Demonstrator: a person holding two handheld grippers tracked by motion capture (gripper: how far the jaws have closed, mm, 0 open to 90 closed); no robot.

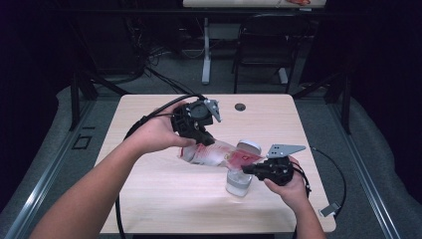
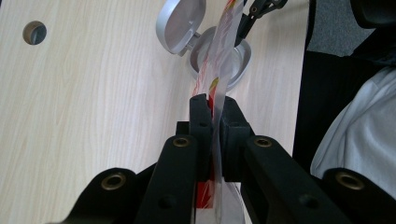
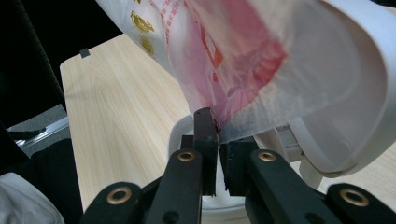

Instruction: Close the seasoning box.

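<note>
A clear plastic bag [image 1: 214,153] with red print hangs stretched between my two grippers over the right half of the wooden table [image 1: 149,199]. My left gripper [image 1: 205,139] is shut on its upper left end; the film [image 2: 223,56] passes between the closed jaws of that gripper [image 2: 212,105]. My right gripper [image 1: 247,170] is shut on the bag's lower right corner [image 3: 224,46], which is pinched between its own jaws [image 3: 217,126]. Directly below stands a small white container [image 1: 238,183] with its flip lid [image 1: 248,146] open. The bag's lower end reaches to the container's mouth [image 2: 243,65].
A round cable hole [image 1: 240,106] sits in the table near its far edge. Black cables trail from both grippers across the left side and off the right edge. A dark chair [image 1: 266,45] and a desk leg [image 1: 206,50] stand beyond the table.
</note>
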